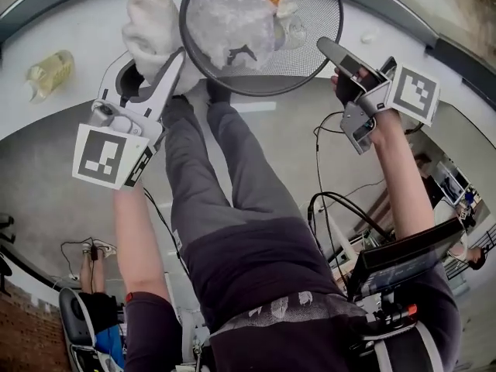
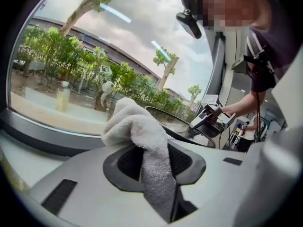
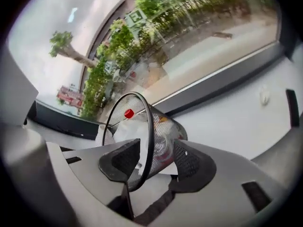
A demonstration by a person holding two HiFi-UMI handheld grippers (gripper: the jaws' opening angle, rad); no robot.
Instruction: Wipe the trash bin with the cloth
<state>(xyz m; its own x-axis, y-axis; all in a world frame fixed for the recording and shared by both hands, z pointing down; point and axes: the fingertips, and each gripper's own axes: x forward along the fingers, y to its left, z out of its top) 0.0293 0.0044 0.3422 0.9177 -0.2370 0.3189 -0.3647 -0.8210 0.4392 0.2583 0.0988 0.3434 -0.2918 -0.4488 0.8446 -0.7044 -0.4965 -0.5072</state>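
trash bin (image 1: 310, 37), black wire mesh, stands on the pale surface by the curved window, just ahead of the person's feet, with crumpled clear plastic (image 1: 229, 14) inside. the left hand-held gripper (image 2: 156, 160) is clamped on the white cloth (image 2: 137, 126), which bunches above its jaws at the bin's left rim. the right hand-held gripper (image 3: 154, 157) is spread wide, with the bin's rim passing between its 2 jaws, unpinched. a yellowish bottle (image 1: 48, 72) lies well apart at left.
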